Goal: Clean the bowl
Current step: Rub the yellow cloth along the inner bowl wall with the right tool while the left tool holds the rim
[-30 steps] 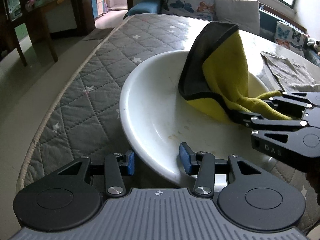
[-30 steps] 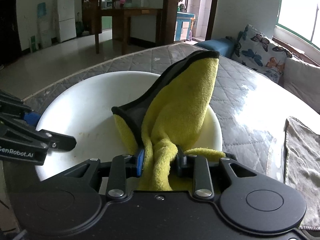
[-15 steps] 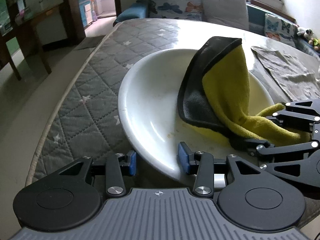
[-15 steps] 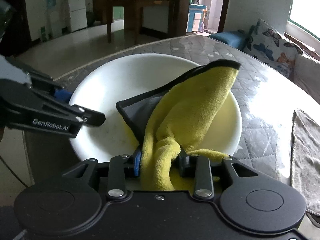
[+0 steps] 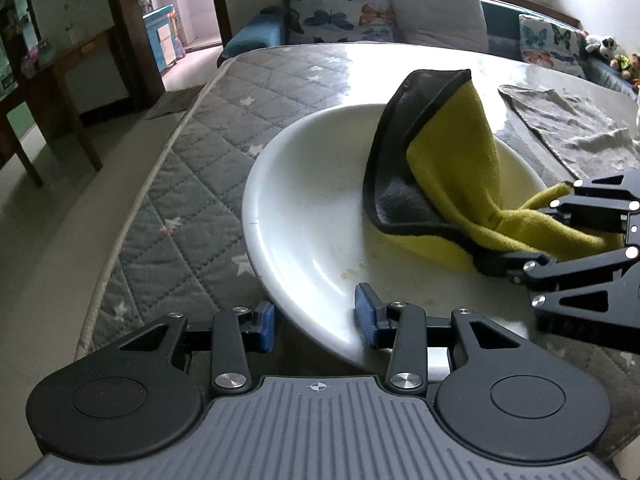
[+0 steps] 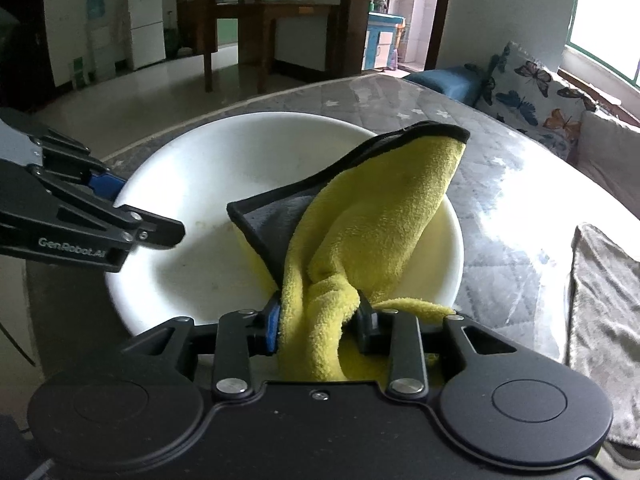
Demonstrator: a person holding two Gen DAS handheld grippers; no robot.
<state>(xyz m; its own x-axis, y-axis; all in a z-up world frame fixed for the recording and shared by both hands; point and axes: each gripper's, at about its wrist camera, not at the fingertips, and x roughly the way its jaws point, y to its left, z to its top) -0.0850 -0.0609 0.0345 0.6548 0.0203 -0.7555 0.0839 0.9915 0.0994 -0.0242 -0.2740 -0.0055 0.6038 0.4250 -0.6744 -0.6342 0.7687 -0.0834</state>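
Note:
A wide white bowl rests on the quilted table, with brownish specks on its inner floor. My left gripper is shut on the near rim, one blue pad outside the wall and one inside. A yellow cloth with a grey side and black edging stands folded inside the bowl. My right gripper is shut on the cloth's bunched lower end, at the bowl's right side.
A grey towel lies flat on the table to the right of the bowl. The grey quilted cover ends at a curved table edge on the left. A sofa with butterfly cushions stands behind.
My right gripper has dragged the cloth across the bowl's inside, and more of its grey side now lies on the floor. The left gripper keeps the same hold on the rim.

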